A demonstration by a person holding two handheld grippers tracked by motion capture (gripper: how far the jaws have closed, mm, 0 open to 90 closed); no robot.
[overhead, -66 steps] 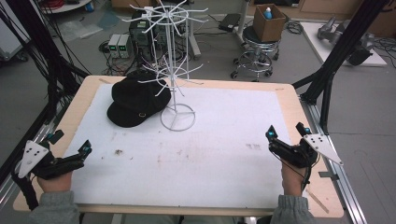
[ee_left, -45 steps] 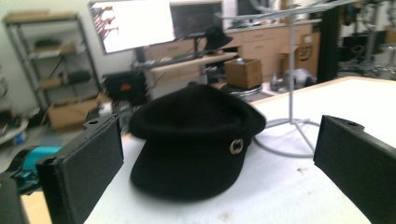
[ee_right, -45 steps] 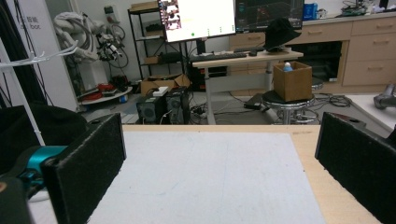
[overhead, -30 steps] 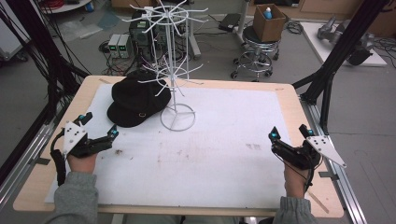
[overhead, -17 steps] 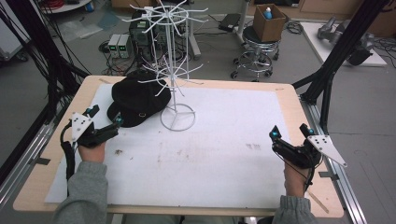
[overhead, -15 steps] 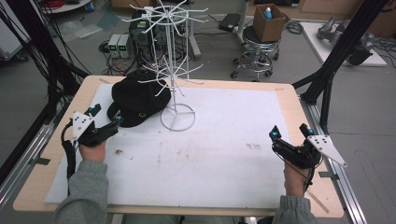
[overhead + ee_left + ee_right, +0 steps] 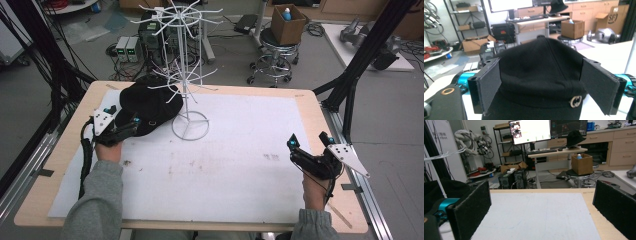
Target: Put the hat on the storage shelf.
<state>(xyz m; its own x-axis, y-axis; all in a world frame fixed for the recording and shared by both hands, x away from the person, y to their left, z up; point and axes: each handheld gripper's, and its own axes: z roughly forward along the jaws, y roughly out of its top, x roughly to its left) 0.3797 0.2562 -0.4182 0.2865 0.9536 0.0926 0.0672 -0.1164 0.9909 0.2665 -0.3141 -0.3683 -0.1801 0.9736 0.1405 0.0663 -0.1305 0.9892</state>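
Observation:
Black caps (image 7: 150,102) lie stacked at the table's back left, beside the base of a white wire rack (image 7: 186,75). My left gripper (image 7: 123,114) reaches into the near side of the pile. In the left gripper view a black cap (image 7: 541,75) with a small metal clasp (image 7: 575,101) sits between the two pads of the left gripper (image 7: 542,65). The jaws have just been opening, and the pads flank the cap without visibly pressing it. My right gripper (image 7: 307,141) hovers open near the table's right edge, and in its own view the right gripper (image 7: 541,202) has nothing between its pads.
A white sheet (image 7: 240,165) covers most of the wooden table (image 7: 65,150). The rack's ring base (image 7: 190,125) stands just right of the caps. Behind the table are a stool with a cardboard box (image 7: 287,22), electronics and cables on the floor.
My left hand has travelled from the front-left edge up and right to the caps, so the cap now sits between its jaws. The right hand has stayed put.

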